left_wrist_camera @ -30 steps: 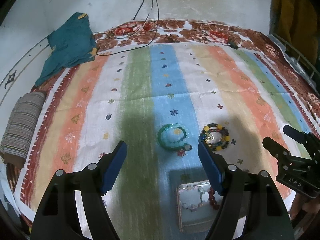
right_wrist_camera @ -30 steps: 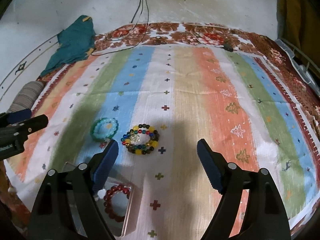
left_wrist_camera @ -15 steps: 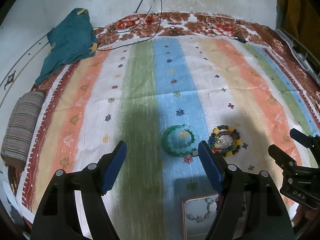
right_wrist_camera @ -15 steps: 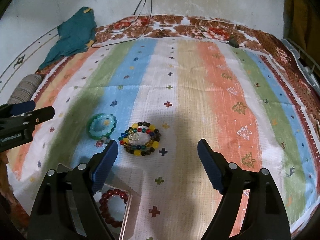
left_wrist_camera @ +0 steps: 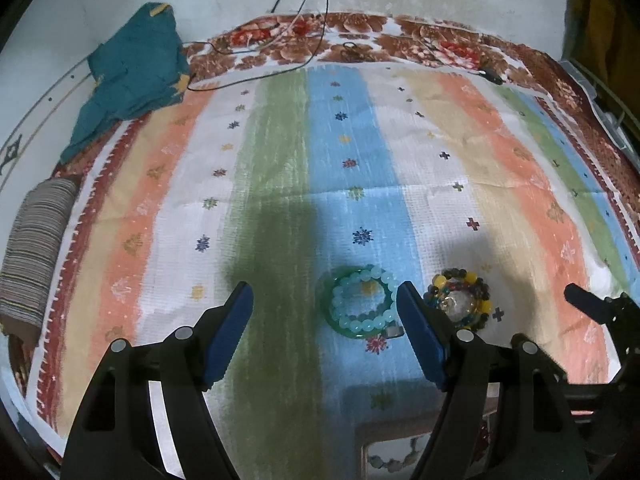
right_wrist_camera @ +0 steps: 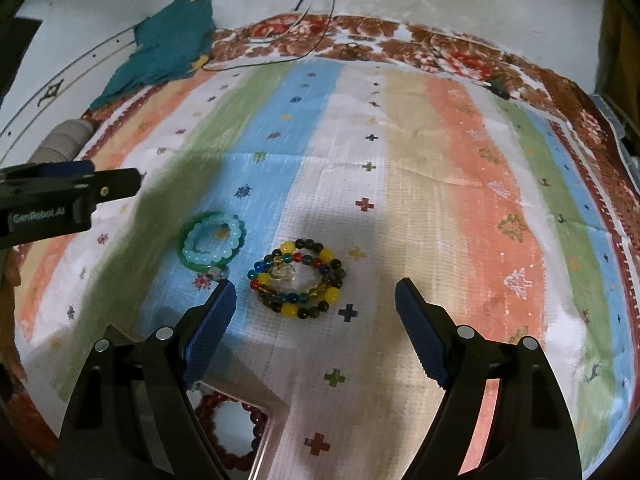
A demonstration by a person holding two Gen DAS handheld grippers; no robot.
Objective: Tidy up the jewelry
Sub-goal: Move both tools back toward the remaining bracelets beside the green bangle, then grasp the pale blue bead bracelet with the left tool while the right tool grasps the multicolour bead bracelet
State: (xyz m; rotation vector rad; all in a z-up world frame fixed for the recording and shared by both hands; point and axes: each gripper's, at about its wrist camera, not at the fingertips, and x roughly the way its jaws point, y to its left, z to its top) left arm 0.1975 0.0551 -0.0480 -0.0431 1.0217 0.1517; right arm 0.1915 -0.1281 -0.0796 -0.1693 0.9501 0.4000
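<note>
Two bracelet stacks are seen loose on the striped cloth (right_wrist_camera: 420,184), which covers a bed: a green and aqua bead stack (right_wrist_camera: 212,242) and, just beside it, a multicolour bead stack (right_wrist_camera: 298,278) with a clear piece at its centre. A clear box (right_wrist_camera: 264,436) is partly hidden under the near fingers, with a red bead bracelet (right_wrist_camera: 224,428) already inside; pale beads are glimpsed in the same box (left_wrist_camera: 384,454) from the left view. Jaws of the left gripper (left_wrist_camera: 325,312) are held wide and empty, with the green stack (left_wrist_camera: 360,306) sitting just ahead between the fingertips, close to the right-hand one. Jaws of the right gripper (right_wrist_camera: 314,302) are also wide and empty, the multicolour stack lying just ahead of them. Risks, as judged: each stack appears to be several loops, so only one strand may be pinched and the rest dropped or scattered; round beads can roll out of flat pads; soft cloth may be snagged and dragged, shifting the neighbouring stack; the two grippers work close together and could collide; the box could be nudged by the fingers over it. Readable writing: "GenRobot.AI" on the left gripper body in the right view. No other legible label is found.
</note>
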